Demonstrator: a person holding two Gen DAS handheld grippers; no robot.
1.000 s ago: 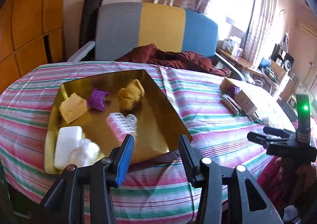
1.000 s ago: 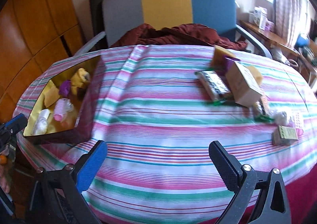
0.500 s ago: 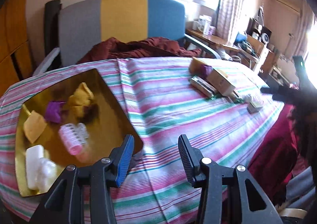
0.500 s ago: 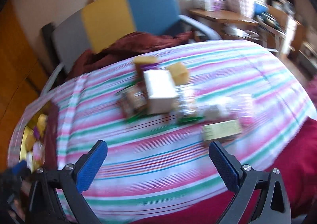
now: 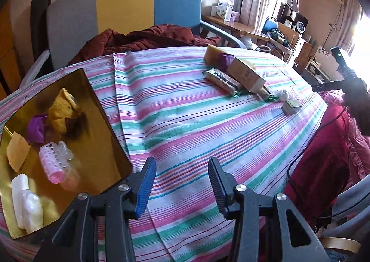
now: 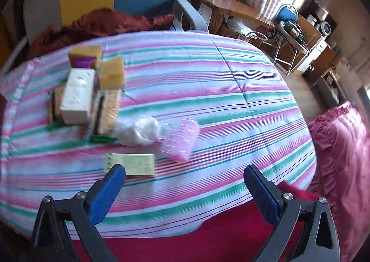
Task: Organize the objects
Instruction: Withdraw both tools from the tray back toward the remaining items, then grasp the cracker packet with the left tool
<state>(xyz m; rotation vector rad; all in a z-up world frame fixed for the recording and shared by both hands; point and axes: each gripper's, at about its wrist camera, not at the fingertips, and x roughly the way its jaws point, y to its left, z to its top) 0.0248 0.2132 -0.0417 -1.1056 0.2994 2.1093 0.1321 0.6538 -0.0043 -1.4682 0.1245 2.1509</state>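
A gold tray (image 5: 99, 123) lies at the left on the striped tablecloth. It holds a pink hair roller (image 5: 52, 164), a yellow cloth (image 5: 61, 109), a purple piece (image 5: 35, 127), a yellow sponge (image 5: 16, 153) and a white bar (image 5: 19, 185). My left gripper (image 5: 181, 183) hovers open and empty just right of the tray's near corner. My right gripper (image 6: 182, 174) stands wide open and empty above the cloth, in front of a pale green box (image 6: 129, 164). Behind that box are a pink roller pack (image 6: 180, 141), a white cotton bag (image 6: 138, 132), a white carton (image 6: 77, 97) and snack packets (image 6: 106, 111).
Two yellow sponges (image 6: 112, 74) and a purple piece (image 6: 84, 61) sit behind the carton. A grey, yellow and blue chair (image 5: 124, 5) with a maroon cloth (image 5: 143, 39) stands behind the table. A red garment (image 6: 208, 234) lies at the near edge, a cluttered desk (image 6: 242, 12) at the back right.
Both views have swung to the right. The tray has slid to the left edge of the left wrist view. The right gripper has moved from the table's middle to the cluster of loose items.
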